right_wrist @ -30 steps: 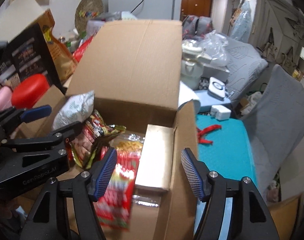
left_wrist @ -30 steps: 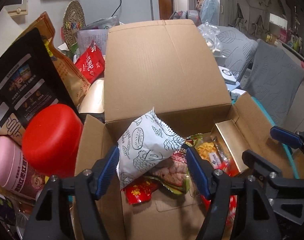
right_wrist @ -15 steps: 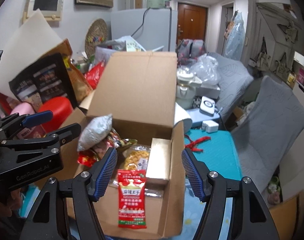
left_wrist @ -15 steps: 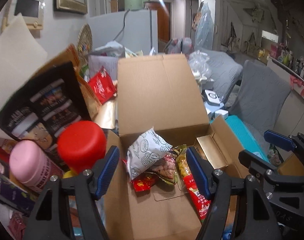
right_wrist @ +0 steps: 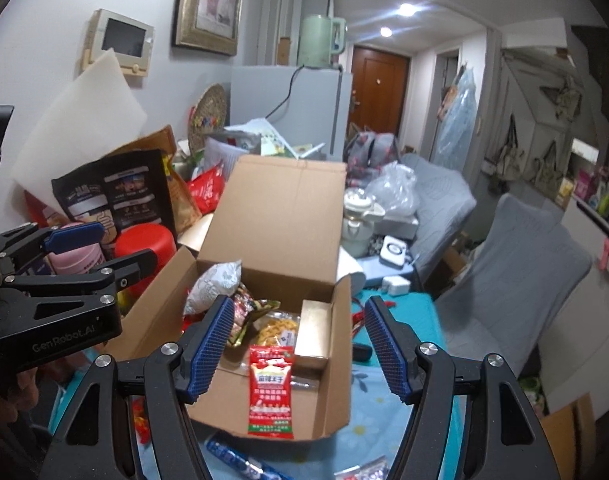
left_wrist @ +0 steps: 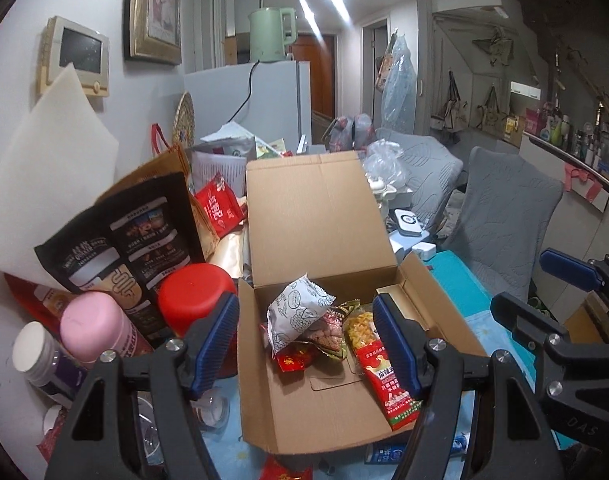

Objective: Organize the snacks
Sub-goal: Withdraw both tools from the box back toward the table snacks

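An open cardboard box (left_wrist: 436, 304) stands with its lid up. Inside lie a white patterned packet (left_wrist: 296, 312), a peanut packet (left_wrist: 330, 332), a yellow chips packet (left_wrist: 360, 328), a gold carton (right_wrist: 314, 328) and a long red packet (right_wrist: 270, 392) flat at the front. My left gripper (left_wrist: 304, 320) hovers open above the box, nothing between its fingers. My right gripper (right_wrist: 298, 312) hangs above the box's right half with its jaws opening and nothing between them. Each gripper shows in the other's view: the right gripper (left_wrist: 540, 292) and the left gripper (right_wrist: 112, 248).
Left of the box crowd a red-lidded jar (left_wrist: 196, 292), a pink bottle (left_wrist: 92, 324) and a black snack bag (left_wrist: 120, 240). A blue wrapper (right_wrist: 232, 456) lies on the blue tablecloth in front. A grey chair (left_wrist: 504, 216) stands to the right.
Both grippers rose and drew back from the box, so it looks smaller and lower. The red packet, blurred beside my right fingers before, now lies flat in the box front.
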Tool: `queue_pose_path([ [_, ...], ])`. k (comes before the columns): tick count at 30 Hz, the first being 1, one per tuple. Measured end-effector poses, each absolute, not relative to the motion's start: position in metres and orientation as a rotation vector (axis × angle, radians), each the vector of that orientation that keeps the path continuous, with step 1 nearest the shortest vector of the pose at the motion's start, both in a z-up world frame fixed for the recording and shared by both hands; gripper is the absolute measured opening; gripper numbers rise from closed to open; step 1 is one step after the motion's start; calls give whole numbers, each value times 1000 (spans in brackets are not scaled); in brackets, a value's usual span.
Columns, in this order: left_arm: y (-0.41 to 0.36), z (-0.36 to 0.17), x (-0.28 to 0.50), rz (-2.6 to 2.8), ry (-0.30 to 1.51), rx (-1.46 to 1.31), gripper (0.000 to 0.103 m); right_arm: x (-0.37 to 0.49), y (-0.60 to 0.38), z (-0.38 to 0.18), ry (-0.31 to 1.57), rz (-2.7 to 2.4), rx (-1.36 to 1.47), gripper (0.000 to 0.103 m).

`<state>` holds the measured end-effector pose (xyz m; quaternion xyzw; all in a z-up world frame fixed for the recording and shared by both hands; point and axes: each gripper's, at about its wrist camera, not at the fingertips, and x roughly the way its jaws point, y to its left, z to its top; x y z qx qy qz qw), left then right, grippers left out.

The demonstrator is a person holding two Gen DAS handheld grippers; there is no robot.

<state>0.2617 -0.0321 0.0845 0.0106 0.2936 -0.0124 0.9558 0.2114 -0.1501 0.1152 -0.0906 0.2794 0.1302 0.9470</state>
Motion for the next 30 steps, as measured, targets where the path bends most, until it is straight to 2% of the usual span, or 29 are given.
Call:
queue_pose_path([
  [4,-33,92,250,-40,573,20,69,196,-151,125,539,275,-191,73],
  [7,-35,96,239,-50,566,25,70,184,-154,130,522,299,-175,78],
  [9,-36,96,233,-59,568,23,83,177,-155,131,512,297,-173,80],
  [12,-38,98,219,-62,541,30,86,164,-157,132,496,293,-177,81],
  [14,-40,98,210,-66,531,30,87,156,-158,132,485,287,-178,85],
  [30,-40,65,161,-161,592,5,87,104,-171,96,514,268,-131,86],
])
